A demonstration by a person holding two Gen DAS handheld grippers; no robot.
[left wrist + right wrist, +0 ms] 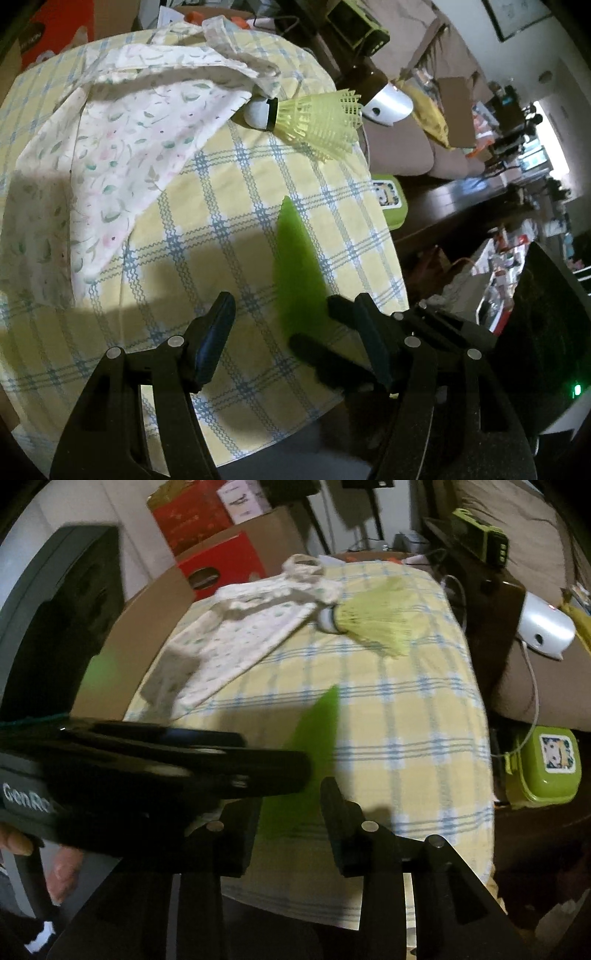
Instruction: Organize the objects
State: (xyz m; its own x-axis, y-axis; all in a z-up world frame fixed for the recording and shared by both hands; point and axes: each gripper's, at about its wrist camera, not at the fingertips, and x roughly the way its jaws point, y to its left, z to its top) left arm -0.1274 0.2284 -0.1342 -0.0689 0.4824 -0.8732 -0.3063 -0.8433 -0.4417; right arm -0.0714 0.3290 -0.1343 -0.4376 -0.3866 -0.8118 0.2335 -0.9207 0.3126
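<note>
**Green strip between both pairs of fingers, near edge of table**

Left gripper (295, 306): fingers well apart. The green strip (295, 258) sits in the gap, closer to the right finger. The left finger is clear of it, with checked cloth showing between. No grip on anything that I can see.

Right gripper (291, 805): fingers only a little apart. In the right wrist view the blurred base of the green strip fills the gap from one finger to the other. Whether the pads press on it or merely flank it I cannot tell — the strip is too smeared. Its pointed end is directed away from the fingers, toward the middle of the table.

The two grippers cross. In the right wrist view the left gripper comes in from the left edge, and one of its fingertips reaches the strip's side. The left hand (64, 864) shows at the lower left of that view, under the gripper body.

Table (240, 206): covered by a yellow cloth with blue checks.
- Yellow shuttlecock (314, 118) lies on its side at the far right of the table, its white head against the floral cloth (129, 140).
- The floral cloth is crumpled across the far left half, well apart from both grippers.

Off the table on the right: green lunch box (546, 771) and, farther back, a white gadget (543, 631) — neither touched.
</note>
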